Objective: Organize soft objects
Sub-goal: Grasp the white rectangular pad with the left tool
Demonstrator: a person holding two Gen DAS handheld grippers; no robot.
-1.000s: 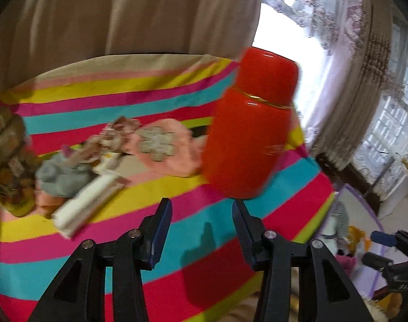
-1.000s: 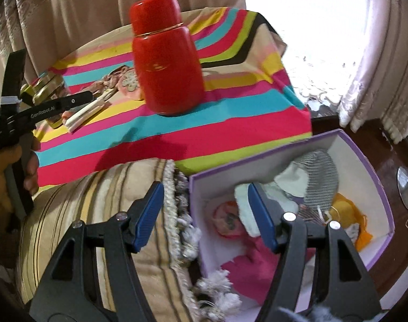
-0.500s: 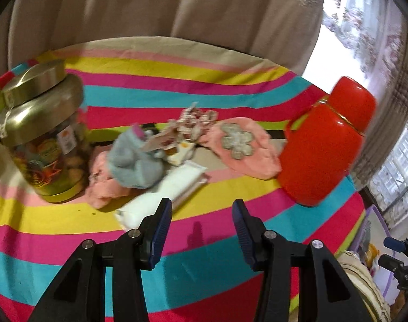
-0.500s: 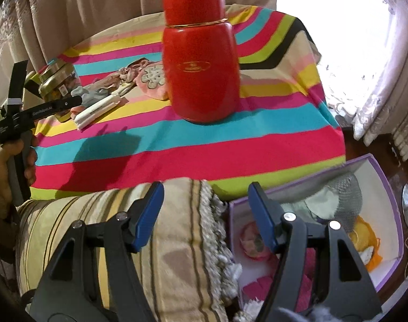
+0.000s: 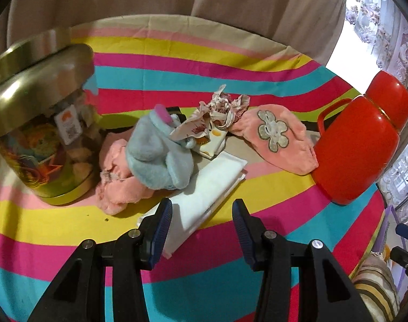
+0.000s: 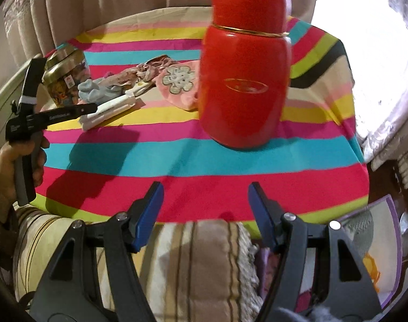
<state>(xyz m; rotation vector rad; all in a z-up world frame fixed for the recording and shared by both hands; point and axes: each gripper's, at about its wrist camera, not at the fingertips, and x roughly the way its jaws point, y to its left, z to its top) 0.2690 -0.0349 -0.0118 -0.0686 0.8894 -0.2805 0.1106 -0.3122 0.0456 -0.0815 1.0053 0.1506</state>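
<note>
The step in hand looks like a reach for the next soft thing: the left gripper [image 5: 202,216] hangs over the near end of the white pad [image 5: 208,186], jaws apart and empty, the pad's end lying below and between them but not pinched; the right gripper [image 6: 205,201] hovers at the table's near edge, jaws wide apart, nothing in them.

The soft things lie in one cluster on the striped cloth [image 5: 230,80], between the jar [image 5: 40,131] and the red flask [image 5: 359,150]: a blue plush [image 5: 155,158] resting on a peach cloth [image 5: 115,185], a crumpled patterned rag [image 5: 220,107], a pink piece with a flower patch [image 5: 276,139] touching the flask's foot, and the pad nearest the left gripper; in the right wrist view a purple box [image 6: 392,230] stands low beside the table, already holding some soft pieces, which suggests it is where they go.

The next move, as I judge it, calls for lowering the left jaws astride the pad and closing across its narrow width; the pad lies flat, so a finger must slip under an edge or it may slide; the plush overlaps its far end and may drag along; the flask stands on the way towards the box and wants clearing.
</note>
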